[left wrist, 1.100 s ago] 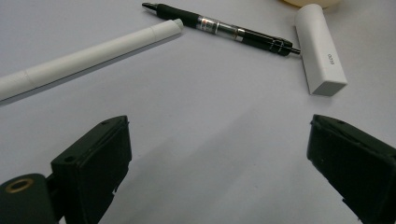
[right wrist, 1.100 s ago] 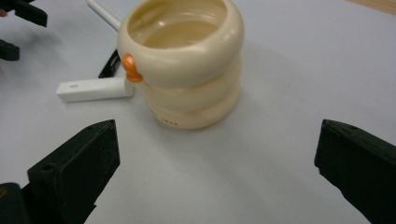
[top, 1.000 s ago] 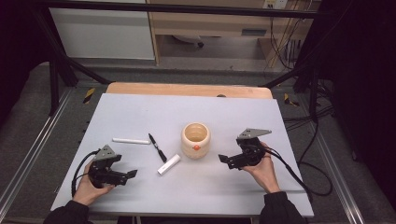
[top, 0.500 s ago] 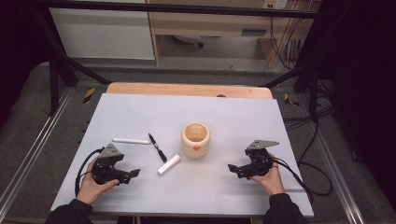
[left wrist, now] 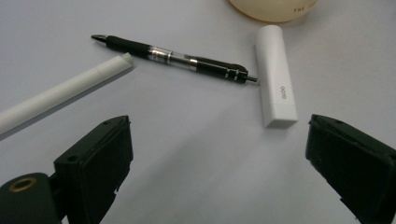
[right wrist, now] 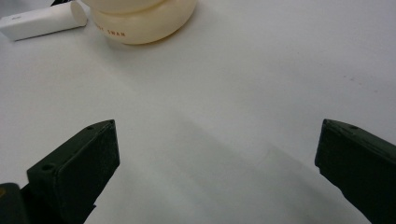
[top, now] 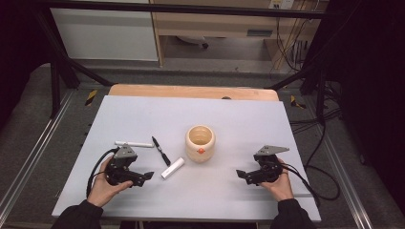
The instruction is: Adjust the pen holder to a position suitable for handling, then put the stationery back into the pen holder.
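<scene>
Bright, even overhead light; dark surroundings, soft close-up focus.

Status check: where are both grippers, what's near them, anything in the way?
Left gripper open, empty, low over the table, facing the white block and black pen. Right gripper open, empty, right of the cream cup. Nothing between the left jaws and the block.
</scene>
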{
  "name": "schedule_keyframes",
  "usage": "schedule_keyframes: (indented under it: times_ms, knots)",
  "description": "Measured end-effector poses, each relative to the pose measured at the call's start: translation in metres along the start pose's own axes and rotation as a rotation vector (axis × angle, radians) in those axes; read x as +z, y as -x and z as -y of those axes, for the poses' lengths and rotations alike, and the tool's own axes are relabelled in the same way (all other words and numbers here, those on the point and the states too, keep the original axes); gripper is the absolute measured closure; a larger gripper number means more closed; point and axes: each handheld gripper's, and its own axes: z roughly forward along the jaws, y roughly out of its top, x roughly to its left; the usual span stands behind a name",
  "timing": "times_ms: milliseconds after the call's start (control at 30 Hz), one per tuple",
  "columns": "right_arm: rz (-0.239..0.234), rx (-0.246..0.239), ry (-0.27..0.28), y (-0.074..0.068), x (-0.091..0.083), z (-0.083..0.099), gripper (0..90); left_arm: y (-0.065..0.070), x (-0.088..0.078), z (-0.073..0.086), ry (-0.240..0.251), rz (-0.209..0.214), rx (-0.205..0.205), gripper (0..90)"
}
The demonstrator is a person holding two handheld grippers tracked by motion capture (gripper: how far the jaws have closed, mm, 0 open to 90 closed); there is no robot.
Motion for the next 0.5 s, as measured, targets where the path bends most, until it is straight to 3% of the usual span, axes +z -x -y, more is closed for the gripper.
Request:
schedule_keyframes:
  times_ms: [500]
  knots:
    - [0.009, -0.002, -0.001, 0.002, -0.001, 0.002, 0.5, 0.026, 0.019, -0.029, -0.045, 0.036, 0.048, 14.0]
